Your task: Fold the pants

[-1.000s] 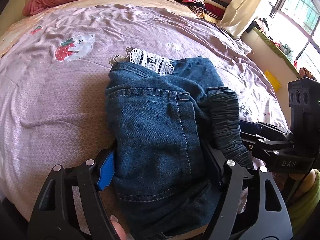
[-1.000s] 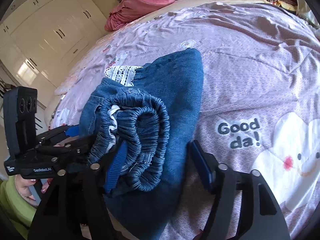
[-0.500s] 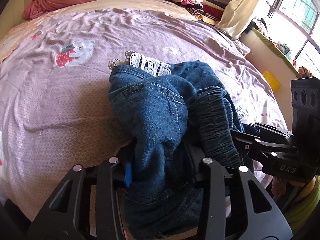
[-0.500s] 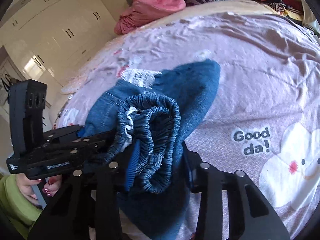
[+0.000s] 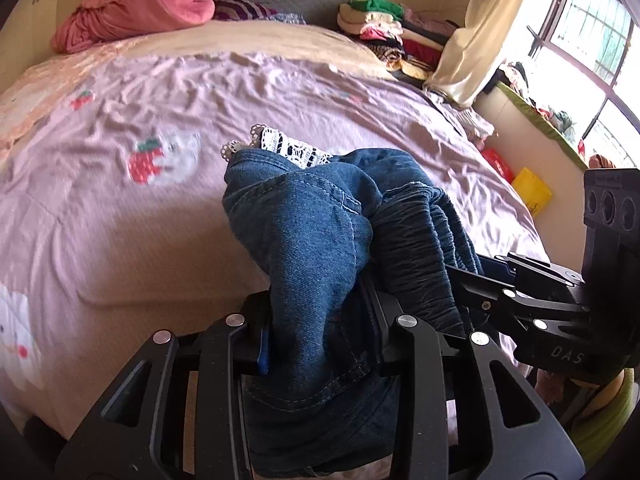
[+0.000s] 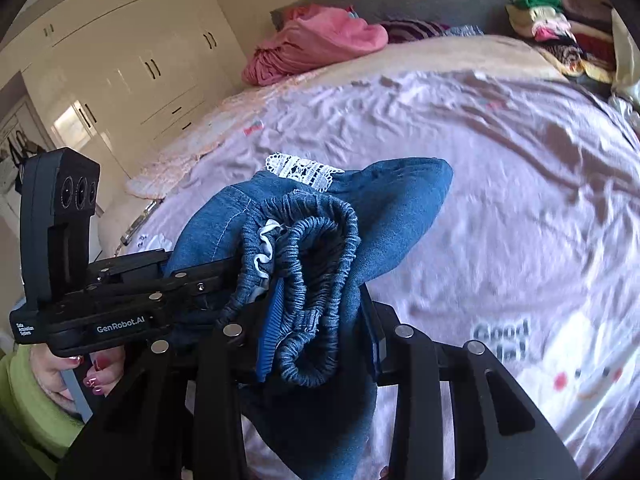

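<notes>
The folded blue denim pants (image 5: 320, 248) with a white lace trim (image 5: 280, 146) are held up over the purple bed sheet (image 5: 120, 232). My left gripper (image 5: 320, 332) is shut on the denim at its near edge. My right gripper (image 6: 316, 320) is shut on the bunched elastic waistband (image 6: 316, 248). In the left wrist view the right gripper (image 5: 532, 300) comes in from the right, gripping the waistband. In the right wrist view the left gripper (image 6: 120, 292) comes in from the left, beside the pants.
A pink bundle (image 5: 132, 12) lies at the bed's head. A stack of folded clothes (image 5: 384, 28) sits at the far right corner. A window (image 5: 592, 28) and ledge are at right; white wardrobes (image 6: 120, 60) stand left.
Both grippers closed from open onto the pants and lifted them; the pants bunched narrower and the bed dropped lower in view.
</notes>
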`<state>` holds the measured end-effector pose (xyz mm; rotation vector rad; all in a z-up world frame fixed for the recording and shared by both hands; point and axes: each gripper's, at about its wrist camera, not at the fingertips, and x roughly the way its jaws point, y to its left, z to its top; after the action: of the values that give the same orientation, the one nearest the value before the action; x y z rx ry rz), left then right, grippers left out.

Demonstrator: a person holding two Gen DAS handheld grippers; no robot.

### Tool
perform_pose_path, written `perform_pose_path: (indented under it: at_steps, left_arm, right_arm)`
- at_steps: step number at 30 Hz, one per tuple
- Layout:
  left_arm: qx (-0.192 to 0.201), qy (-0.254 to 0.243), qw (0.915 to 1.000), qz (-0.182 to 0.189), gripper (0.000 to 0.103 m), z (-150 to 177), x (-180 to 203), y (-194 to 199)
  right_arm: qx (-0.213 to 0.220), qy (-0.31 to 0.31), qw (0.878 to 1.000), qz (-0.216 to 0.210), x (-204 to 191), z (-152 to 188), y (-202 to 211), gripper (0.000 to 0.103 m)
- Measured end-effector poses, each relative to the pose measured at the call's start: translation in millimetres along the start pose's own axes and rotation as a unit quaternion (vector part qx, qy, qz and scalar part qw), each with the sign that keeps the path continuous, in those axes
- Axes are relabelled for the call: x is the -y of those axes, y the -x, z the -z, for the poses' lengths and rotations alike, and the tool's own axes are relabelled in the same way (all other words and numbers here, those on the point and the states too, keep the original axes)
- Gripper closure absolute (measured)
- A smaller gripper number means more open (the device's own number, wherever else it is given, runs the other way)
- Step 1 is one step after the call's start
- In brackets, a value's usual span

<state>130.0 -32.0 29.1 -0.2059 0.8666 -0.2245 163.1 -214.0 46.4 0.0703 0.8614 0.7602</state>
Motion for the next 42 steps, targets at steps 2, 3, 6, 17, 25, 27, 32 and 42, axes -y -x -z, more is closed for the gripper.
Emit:
perform_pose_path:
  at_steps: [2,3,6,17,25,27,32,42]
  left_arm:
    - [0.007,0.001,1.0000,-0.004,0.077,-9,-3,1]
    - [0.011,0.000,0.9999,-0.006,0.077,-12,-5,2]
    - [0.016,-0.002,0.9998,-0.014,0.077,-27,-11,-2]
    - [0.019,-0.002,0.9991,-0.038,0.077,-58,-35,-30]
    - [-0.020,0.016,0.9986,-0.047,0.077,-51,-55,-67]
    - [-0.025,0.019,0.9983,-0.049,0.074,-48,-59,-71]
    - [-0.030,0.024,0.9982,-0.046,0.068,-42,-65,-75]
    - [-0.033,0.036,0.9979,-0.042,0.046,-32,-69,-77]
  right_arm:
    - [0.004,0.007,1.000,0.000,-1,-10,-3,0.070]
    - [0.006,0.008,1.000,0.001,-1,-15,-5,0.070]
    - [0.011,0.012,1.000,0.001,-1,-30,-13,0.070]
    - [0.009,0.006,1.000,0.004,12,-64,-51,0.070]
    - [-0.033,-0.030,0.999,0.007,33,-56,-91,0.070]
    - [-0.040,-0.044,0.998,0.006,40,-50,-98,0.068]
    - [-0.048,-0.080,0.995,0.015,54,-40,-102,0.051]
    - [-0.055,-0.084,0.994,0.052,57,-31,-97,0.031]
